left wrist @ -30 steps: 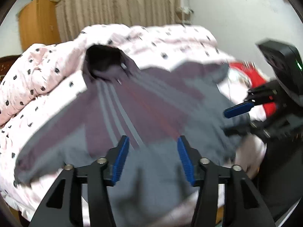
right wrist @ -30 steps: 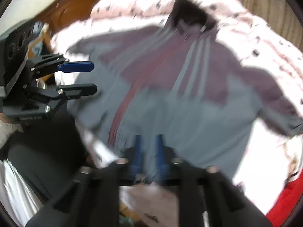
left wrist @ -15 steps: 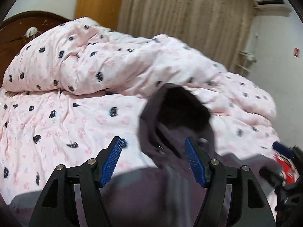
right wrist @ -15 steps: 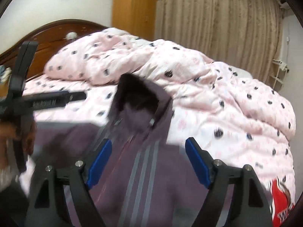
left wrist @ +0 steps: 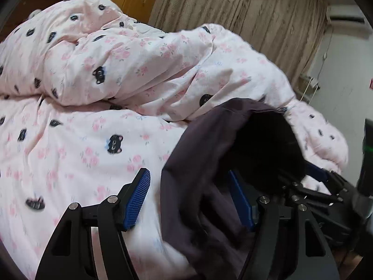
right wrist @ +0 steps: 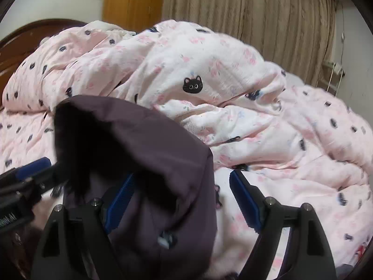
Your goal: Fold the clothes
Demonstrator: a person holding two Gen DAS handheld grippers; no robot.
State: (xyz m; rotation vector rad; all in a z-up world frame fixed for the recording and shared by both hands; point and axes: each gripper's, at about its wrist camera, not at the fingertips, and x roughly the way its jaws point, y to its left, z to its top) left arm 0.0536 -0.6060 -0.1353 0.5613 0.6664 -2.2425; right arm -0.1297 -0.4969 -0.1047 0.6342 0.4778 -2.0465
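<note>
A dark purple hooded jacket lies on the bed; only its hood (left wrist: 209,144) and collar show, with the black lining facing me. My left gripper (left wrist: 188,200) is open, its jaws straddling the hood's left edge. My right gripper (right wrist: 181,198) is open, its jaws straddling the hood's right edge (right wrist: 167,144). The right gripper shows at the right of the left wrist view (left wrist: 326,186); the left gripper shows at the left of the right wrist view (right wrist: 28,177). The jacket's body is out of view below.
A bunched pink duvet with black cat prints (left wrist: 139,65) is heaped just behind the hood (right wrist: 209,70). The pink sheet (left wrist: 70,151) spreads to the left. A wooden headboard (right wrist: 18,44), wardrobe (right wrist: 132,0) and beige curtain (right wrist: 256,11) stand behind.
Both grippers moved from the jacket's lower body up to the hood and came in close on either side of it. The right gripper, nearly shut a second ago, has opened.
</note>
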